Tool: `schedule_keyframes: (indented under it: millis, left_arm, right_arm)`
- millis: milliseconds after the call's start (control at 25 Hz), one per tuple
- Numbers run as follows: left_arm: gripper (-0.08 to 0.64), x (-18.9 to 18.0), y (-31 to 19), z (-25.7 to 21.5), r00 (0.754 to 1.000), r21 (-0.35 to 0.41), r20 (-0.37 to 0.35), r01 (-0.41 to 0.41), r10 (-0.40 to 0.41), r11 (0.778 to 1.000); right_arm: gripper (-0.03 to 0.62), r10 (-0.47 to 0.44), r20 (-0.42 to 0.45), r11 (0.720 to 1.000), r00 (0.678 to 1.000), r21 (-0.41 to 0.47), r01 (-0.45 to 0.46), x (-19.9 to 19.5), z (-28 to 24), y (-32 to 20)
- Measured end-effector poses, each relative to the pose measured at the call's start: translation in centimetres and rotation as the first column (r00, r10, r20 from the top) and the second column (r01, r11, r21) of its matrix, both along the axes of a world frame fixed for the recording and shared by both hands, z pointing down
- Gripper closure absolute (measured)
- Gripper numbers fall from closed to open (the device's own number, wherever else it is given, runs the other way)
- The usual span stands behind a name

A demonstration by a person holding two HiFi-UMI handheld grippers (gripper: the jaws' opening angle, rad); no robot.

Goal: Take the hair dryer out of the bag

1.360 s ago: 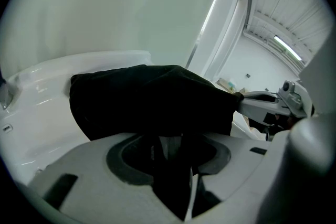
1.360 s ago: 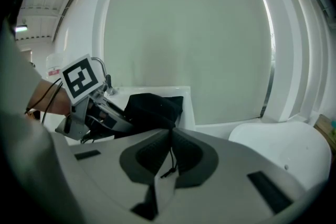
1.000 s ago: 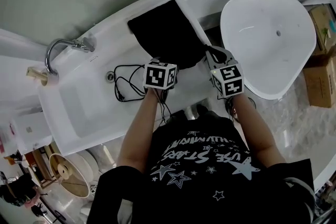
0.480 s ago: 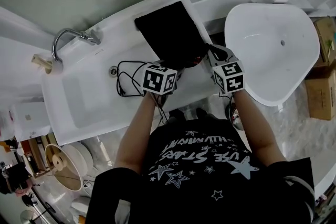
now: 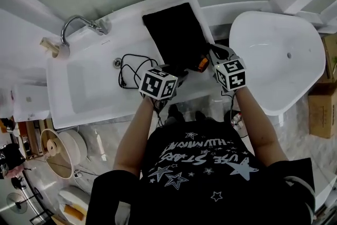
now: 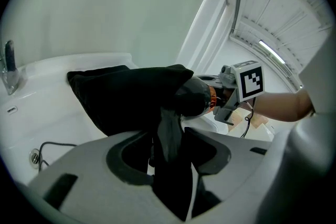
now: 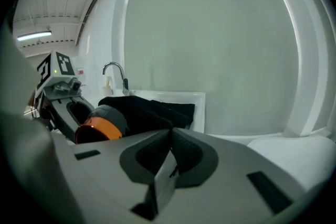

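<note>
A black cloth bag (image 5: 176, 31) lies on the white counter (image 5: 197, 5) beside the sink. The dark hair dryer (image 5: 196, 65) sticks partly out of the bag's near end, its orange end (image 7: 94, 131) showing. My left gripper (image 5: 174, 72) is shut on the dryer's dark handle (image 6: 169, 136), just below the dryer's body (image 6: 195, 97). My right gripper (image 5: 213, 55) is at the bag's right near corner, with its jaws (image 7: 169, 136) closed together where the black cloth's edge reaches them. The dryer's black cable (image 5: 129, 68) trails into the sink.
A white sink basin (image 5: 84, 95) with a chrome faucet (image 5: 79, 23) lies left of the bag. A large white tub (image 5: 279, 60) stands to the right, with cardboard boxes (image 5: 322, 108) beyond it. A wall rises behind the counter.
My left gripper has drawn back towards the person and slightly up with the dryer. The dryer's orange end, hidden in the bag before, now shows. The right gripper has stayed in place.
</note>
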State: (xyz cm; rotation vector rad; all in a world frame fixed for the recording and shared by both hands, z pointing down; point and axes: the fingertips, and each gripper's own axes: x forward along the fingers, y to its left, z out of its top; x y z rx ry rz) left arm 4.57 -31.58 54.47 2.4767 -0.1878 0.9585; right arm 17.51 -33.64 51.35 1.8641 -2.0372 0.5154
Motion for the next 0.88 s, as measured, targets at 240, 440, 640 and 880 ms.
schedule_keyframes:
  millis: [240, 440, 640, 880]
  left_arm:
    - [0.360, -0.4, 2.8, -1.0, 1.000, 0.003, -0.016, 0.001, -0.001, 1.000]
    - [0.360, -0.6, 5.1, -1.8, 0.999, -0.006, -0.043, 0.014, -0.014, 1.000]
    - [0.360, -0.7, 6.9, -2.6, 0.997, -0.004, -0.065, 0.028, -0.028, 1.000]
    - [0.360, -0.8, 10.3, -4.2, 0.990, -0.024, -0.134, 0.032, -0.035, 0.999]
  right_arm:
    - [0.572, -0.069, 0.023, 0.998, 0.997, 0.010, 0.068, -0.3, -0.3, -0.1]
    - [0.572, -0.109, 0.034, 0.994, 0.993, 0.017, 0.108, -0.3, -0.3, -0.1]
    - [0.572, -0.138, 0.050, 0.990, 0.989, 0.015, 0.137, 0.0, -0.3, 0.6]
    - [0.572, -0.208, 0.055, 0.978, 0.976, 0.023, 0.207, -0.4, -0.3, 1.1]
